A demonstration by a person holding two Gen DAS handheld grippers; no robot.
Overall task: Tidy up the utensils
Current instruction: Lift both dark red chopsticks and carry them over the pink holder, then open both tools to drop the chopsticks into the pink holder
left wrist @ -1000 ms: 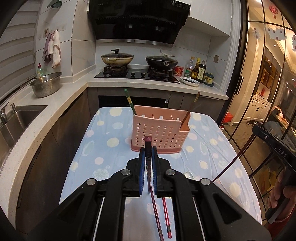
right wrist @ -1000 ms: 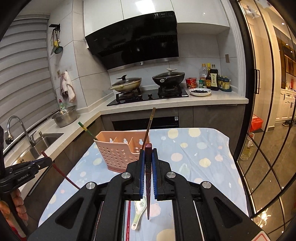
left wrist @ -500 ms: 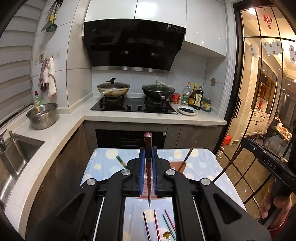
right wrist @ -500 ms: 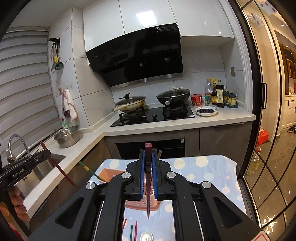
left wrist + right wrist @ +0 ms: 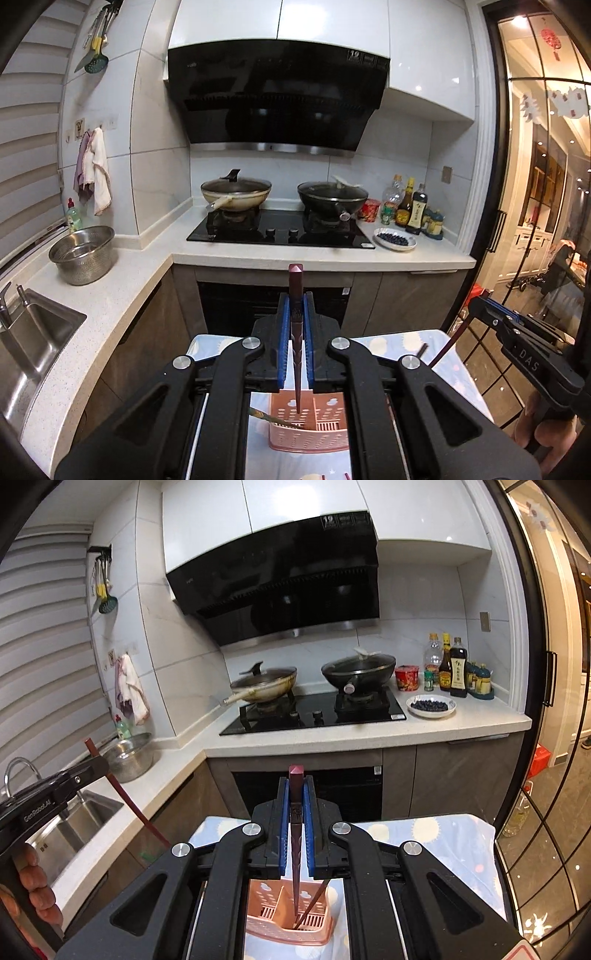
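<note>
The left gripper (image 5: pixel 295 314) is clamped on a dark red chopstick (image 5: pixel 296 332), its blue pads pressed to either side of the shaft, the stick held upright with its squared top poking above the fingers and its thin tip hanging over the pink slotted utensil basket (image 5: pixel 310 432) below. The right gripper (image 5: pixel 296 797) is clenched the same way on a second dark red chopstick (image 5: pixel 295 834), and that one reaches down into the basket (image 5: pixel 288 923), its tip inside a compartment right of a divider wall. A brown chopstick (image 5: pixel 314 904) already leans in that same compartment, slanting up to the right. From the left side a greenish stick (image 5: pixel 273 417) slopes into the basket from the left edge. The basket sits on a table with a pale blue spotted cloth (image 5: pixel 443 842). Each gripper can be seen from the other's camera: the right one out at the side (image 5: pixel 480 306) with its chopstick angling down, the left one (image 5: pixel 98 764) likewise over by the sink (image 5: pixel 88 819). Behind the table, two lidded woks stand on the black hob (image 5: pixel 280 232), with a steel bowl (image 5: pixel 83 254) on the counter to the left and a plate of dark berries (image 5: pixel 394 239) to the right.
</note>
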